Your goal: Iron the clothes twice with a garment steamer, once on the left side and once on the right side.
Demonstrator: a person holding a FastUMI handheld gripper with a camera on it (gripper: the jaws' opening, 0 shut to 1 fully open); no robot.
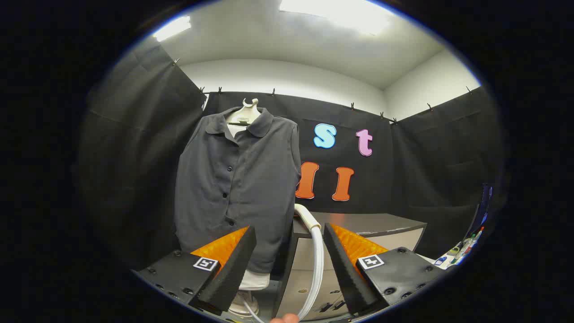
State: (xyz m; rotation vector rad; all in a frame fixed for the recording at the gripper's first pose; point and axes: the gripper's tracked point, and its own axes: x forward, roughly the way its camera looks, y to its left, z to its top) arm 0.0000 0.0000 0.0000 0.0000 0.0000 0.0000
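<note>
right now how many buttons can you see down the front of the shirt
3 on the shirt placket: upper, middle, lower. More may hide under the collar or behind the open gripper fingers.

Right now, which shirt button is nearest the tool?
The lowest visible button, just above the tool's left finger; the others sit higher toward the collar. The tool is open, white hose between its fingers.

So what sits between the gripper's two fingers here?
In the gripper view, a white ribbed steamer hose runs up through the gap of the open gripper, touching neither finger, towards the dark grey buttoned shirt hanging beyond.
</note>
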